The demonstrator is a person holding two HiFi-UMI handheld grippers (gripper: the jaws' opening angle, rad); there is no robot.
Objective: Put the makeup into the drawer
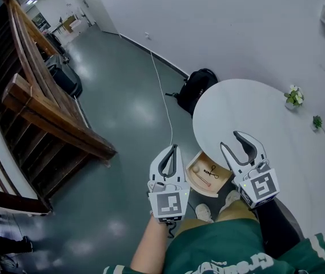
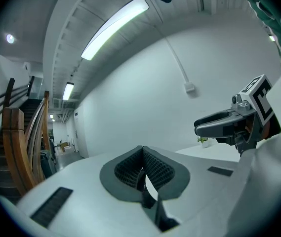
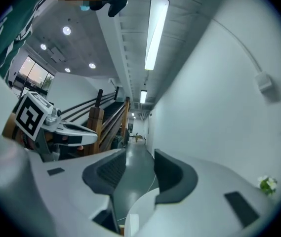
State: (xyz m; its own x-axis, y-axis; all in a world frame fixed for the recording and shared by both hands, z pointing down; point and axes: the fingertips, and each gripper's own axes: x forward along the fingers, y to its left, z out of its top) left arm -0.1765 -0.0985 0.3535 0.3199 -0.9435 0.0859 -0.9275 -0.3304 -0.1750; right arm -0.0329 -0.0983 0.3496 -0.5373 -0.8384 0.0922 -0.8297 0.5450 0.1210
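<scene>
My left gripper [image 1: 173,148] and right gripper [image 1: 229,140] are white with dark grey pads, and each carries a cube of black-and-white square markers. Between them I see a pale wooden drawer [image 1: 192,177]. Ahead of the right gripper the table [image 1: 276,119] is white. Ahead of the left one a black backpack [image 1: 199,87] lies on the grey-green floor [image 1: 122,113]. Behind both, the person's shirt [image 1: 225,253] is green with white lettering.

A round white table [image 1: 248,110] bears two small plants [image 1: 293,96]; a black backpack [image 1: 197,88] sits on the grey floor [image 1: 122,107] beside it, a wooden staircase [image 1: 42,101] well apart
</scene>
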